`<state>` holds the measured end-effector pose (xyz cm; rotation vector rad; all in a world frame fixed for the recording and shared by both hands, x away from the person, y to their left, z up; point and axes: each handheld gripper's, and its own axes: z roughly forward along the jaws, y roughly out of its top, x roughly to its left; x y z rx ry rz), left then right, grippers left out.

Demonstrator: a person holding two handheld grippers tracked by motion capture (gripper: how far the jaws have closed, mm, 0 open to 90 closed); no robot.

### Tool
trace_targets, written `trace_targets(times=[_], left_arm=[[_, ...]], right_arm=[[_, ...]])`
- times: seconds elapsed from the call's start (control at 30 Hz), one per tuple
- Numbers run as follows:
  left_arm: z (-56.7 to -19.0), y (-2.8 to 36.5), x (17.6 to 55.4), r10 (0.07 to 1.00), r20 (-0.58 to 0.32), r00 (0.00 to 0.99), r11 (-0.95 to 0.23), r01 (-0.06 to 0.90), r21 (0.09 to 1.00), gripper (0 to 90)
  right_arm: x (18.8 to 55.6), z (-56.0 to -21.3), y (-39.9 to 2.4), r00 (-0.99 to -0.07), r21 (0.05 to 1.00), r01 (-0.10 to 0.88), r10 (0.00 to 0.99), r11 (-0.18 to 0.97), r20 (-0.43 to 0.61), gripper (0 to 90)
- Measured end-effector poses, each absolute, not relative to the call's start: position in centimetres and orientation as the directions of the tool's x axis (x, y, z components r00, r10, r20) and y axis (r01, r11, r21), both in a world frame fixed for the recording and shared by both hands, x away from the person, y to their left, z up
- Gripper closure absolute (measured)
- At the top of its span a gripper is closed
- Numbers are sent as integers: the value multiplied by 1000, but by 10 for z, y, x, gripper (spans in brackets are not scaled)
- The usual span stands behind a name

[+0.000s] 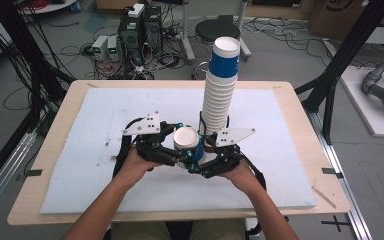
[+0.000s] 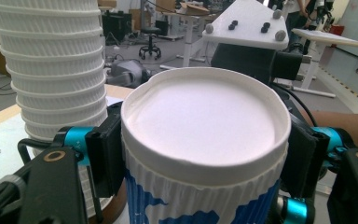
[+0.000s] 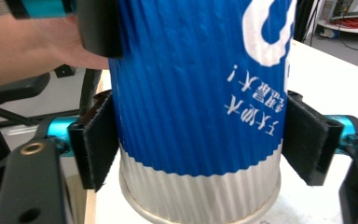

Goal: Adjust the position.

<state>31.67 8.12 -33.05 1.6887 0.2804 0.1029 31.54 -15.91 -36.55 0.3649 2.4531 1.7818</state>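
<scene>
An upside-down blue-and-white ribbed paper cup (image 1: pixel 186 138) stands near the middle of the white mat, its flat white base (image 2: pixel 205 121) facing up. My left gripper (image 2: pixel 205 154) comes from the left and is shut on the cup just under that base, a pad pressing each side. My right gripper (image 3: pixel 200 144) comes from the right and its pads (image 3: pixel 100 140) touch both sides of the cup lower down, near the wide rim (image 3: pixel 200 205). In the high view both grippers (image 1: pixel 179 156) (image 1: pixel 201 160) meet at the cup. A tall stack of nested cups (image 1: pixel 219 95) rises just behind it.
The white mat (image 1: pixel 105 115) covers most of the wooden table (image 1: pixel 55 145). The cup stack (image 2: pixel 51 70) stands close on the left in the left gripper view. Beyond the table's far edge are a stool (image 1: pixel 217 31), computers (image 1: pixel 140 30) and cables on the floor.
</scene>
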Motion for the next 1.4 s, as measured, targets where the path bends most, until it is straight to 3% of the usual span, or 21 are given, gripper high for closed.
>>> trace_targets(times=[0.2,0.27,0.3,0.53,0.83,1.07,1.4], left_arm=[[-333,81,318,243,-123,962,-150,163,975,274],[-332,82,318,249,-132,960,-149,172,974,142],[-331,83,318,242,-124,962,-160,165,973,138],[-321,97,321,262,-111,959,-206,168,964,138],[-314,91,322,213,-84,973,-335,154,930,138],[-317,85,323,174,-93,980,-412,158,897,143],[-322,83,327,101,-125,987,-470,158,869,268]], right_arm=[[315,-365,-160,-969,927,141,242,349,56,268],[316,-365,-161,-970,923,133,238,362,46,271],[316,-364,-161,-969,919,134,242,370,44,272],[318,-355,-166,-973,887,112,233,448,5,273],[321,-330,-158,-985,782,44,159,622,-70,273],[320,-329,-151,-991,753,24,114,658,-67,273],[319,-332,-146,-993,724,11,95,690,-75,272]])
